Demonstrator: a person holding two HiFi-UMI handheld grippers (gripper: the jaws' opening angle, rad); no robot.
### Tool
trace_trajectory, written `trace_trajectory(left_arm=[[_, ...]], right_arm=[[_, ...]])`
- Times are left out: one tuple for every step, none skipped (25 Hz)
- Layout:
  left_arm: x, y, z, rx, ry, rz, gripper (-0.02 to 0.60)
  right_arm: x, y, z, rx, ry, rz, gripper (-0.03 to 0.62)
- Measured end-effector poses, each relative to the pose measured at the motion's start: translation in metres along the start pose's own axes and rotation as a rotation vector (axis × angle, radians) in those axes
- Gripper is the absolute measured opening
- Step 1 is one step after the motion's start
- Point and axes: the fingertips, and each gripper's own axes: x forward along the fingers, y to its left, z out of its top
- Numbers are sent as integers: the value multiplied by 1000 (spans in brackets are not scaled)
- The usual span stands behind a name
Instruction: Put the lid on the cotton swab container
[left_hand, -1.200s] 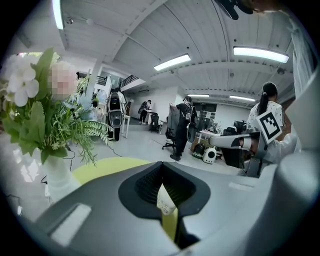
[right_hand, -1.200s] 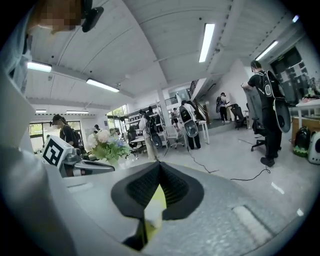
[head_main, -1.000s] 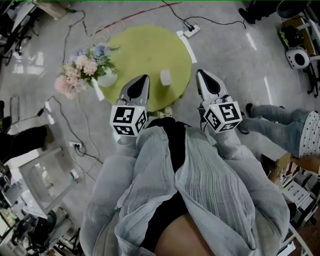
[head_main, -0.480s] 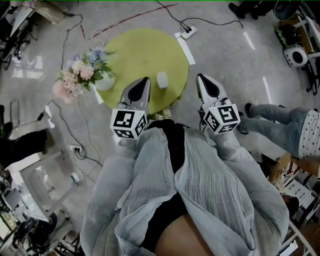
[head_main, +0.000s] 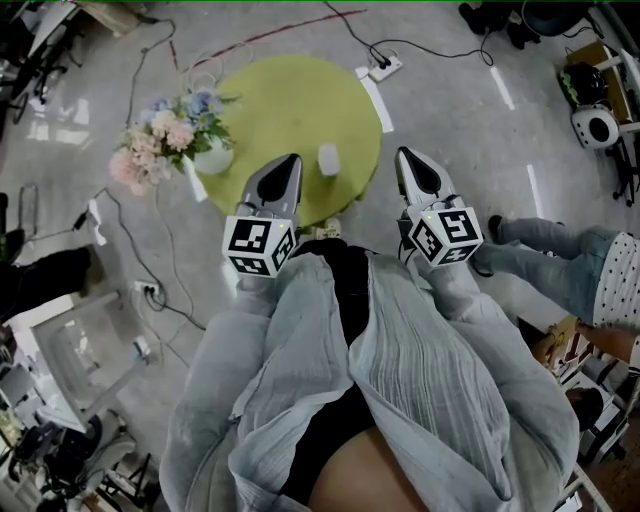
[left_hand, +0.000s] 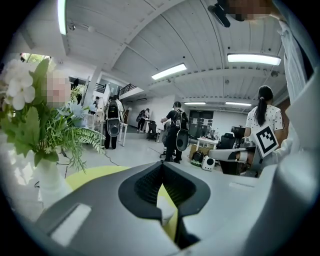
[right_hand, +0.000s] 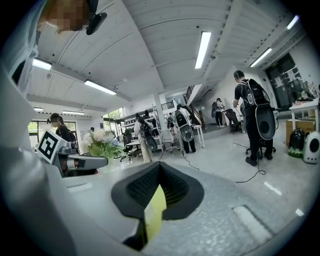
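White container (head_main: 328, 158) upright (axis vertical); on green table (head_main: 290, 100).

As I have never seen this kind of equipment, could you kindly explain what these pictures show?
A person in a pale grey shirt holds tongs in each hand; there is no robot arm. The top-down picture comes from a head camera: the left tongs and right tongs point toward a round yellow-green table. On it stand a white vase of pastel flowers and a small white cylindrical container. The other two pictures look along each pair's jaws. Both are shut, holding nothing.
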Motion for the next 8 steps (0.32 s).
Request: trace_trajectory(left_arm=[[-1,1,0,-1,-1,2,17],[-1,2,0,-1,-1,3,17],[-1,3,-1,-1,-1,3,17],[-1,4,0,-2,-1,4,17],[-2,4,0,-4,-1,5,17],[-2,5,0,-5,0,7,17],[-2,6,1,-6,0,10,17],[-2,6,2,-7,0,12,17]], right_arm=[[1,1,0,2,-1,5,2],[2,2,0,4,-3,8,2],[3,3,1,4,-3,11,2],[4,4,1,3,-3,14,2],[5,4,2,2,-2,18,2],[5,5,2,0,-1,23,2],[6,6,3,-1,1,28,2],[7,7,3,-2,2,33,2]])
